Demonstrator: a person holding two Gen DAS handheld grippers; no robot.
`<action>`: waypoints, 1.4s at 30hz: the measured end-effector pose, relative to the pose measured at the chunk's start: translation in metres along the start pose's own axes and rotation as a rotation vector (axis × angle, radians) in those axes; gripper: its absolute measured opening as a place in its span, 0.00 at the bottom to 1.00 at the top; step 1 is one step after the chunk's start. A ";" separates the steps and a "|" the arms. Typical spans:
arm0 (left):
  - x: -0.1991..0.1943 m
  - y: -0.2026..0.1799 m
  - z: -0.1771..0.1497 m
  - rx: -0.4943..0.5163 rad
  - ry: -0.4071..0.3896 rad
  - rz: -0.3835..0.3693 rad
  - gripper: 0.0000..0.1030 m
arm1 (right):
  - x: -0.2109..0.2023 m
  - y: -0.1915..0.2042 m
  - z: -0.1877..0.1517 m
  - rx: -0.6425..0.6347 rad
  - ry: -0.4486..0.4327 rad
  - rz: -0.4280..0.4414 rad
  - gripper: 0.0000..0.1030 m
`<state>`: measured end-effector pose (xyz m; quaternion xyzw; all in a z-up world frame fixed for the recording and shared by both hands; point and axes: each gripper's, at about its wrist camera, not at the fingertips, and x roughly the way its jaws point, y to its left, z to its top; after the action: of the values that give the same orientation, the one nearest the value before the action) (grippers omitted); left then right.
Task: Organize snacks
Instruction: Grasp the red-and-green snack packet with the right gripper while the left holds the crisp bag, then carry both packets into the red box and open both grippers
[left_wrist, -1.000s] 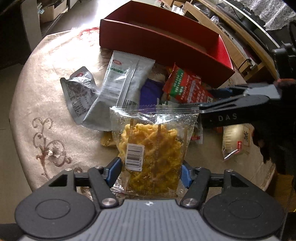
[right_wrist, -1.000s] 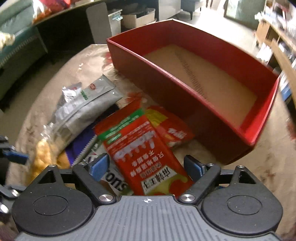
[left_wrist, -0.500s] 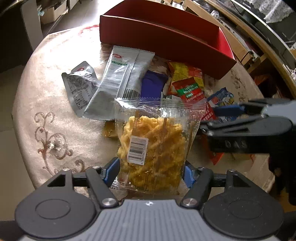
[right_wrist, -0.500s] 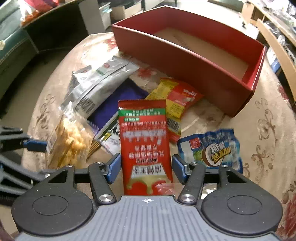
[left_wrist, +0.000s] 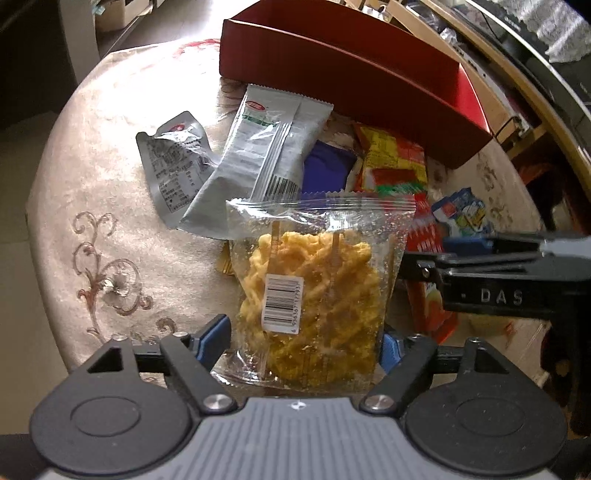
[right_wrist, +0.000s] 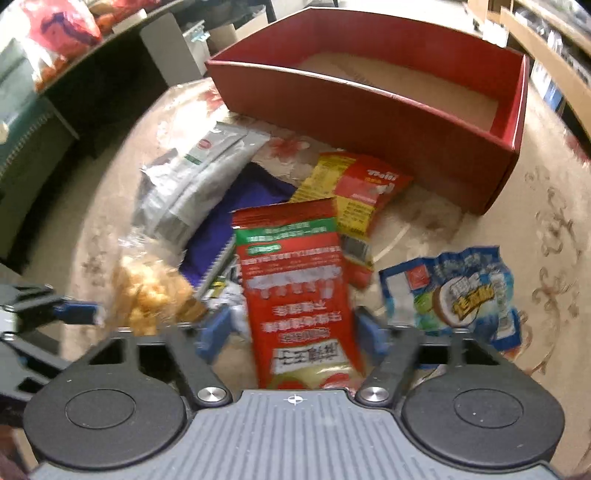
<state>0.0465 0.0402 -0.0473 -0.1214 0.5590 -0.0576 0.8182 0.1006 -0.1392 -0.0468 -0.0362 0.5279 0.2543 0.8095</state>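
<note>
Left wrist view: left gripper (left_wrist: 306, 341) straddles a clear bag of yellow crisps (left_wrist: 314, 288), jaws opening; left blue pad sits just clear of the bag edge, right pad is mostly hidden behind the bag, so no clamp that I can see. Bag stands between the fingers with its barcode sticker facing the camera.

Right wrist view: right gripper (right_wrist: 293, 326) has a red snack packet (right_wrist: 295, 280) between its fingers, jaws closing; both pads are still off the packet's sides, not pinching. Frame is motion-blurred.

Other snacks lie loose on the round beige tablecloth (left_wrist: 110, 206): silver packet (left_wrist: 266, 155) overlapping a smaller grey pouch (left_wrist: 173, 166), a purple packet (left_wrist: 327, 170) under them, a red-and-yellow packet (right_wrist: 354, 192) near the box, a blue-and-white packet (right_wrist: 454, 291) beside the right fingers. Red cardboard box (right_wrist: 388, 110) sits at the far side of the table, only its brown floor showing.
</note>
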 end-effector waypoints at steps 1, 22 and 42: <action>-0.001 -0.001 0.000 -0.001 -0.003 -0.001 0.75 | -0.005 -0.001 -0.002 0.005 0.005 0.000 0.61; 0.000 -0.013 -0.001 0.023 -0.043 0.019 0.71 | -0.034 0.021 -0.041 0.065 -0.021 -0.093 0.55; -0.026 -0.020 -0.006 -0.004 -0.103 0.021 0.50 | -0.062 0.017 -0.050 0.117 -0.102 -0.115 0.55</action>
<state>0.0323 0.0262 -0.0204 -0.1197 0.5177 -0.0415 0.8461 0.0312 -0.1642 -0.0109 -0.0059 0.4971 0.1776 0.8493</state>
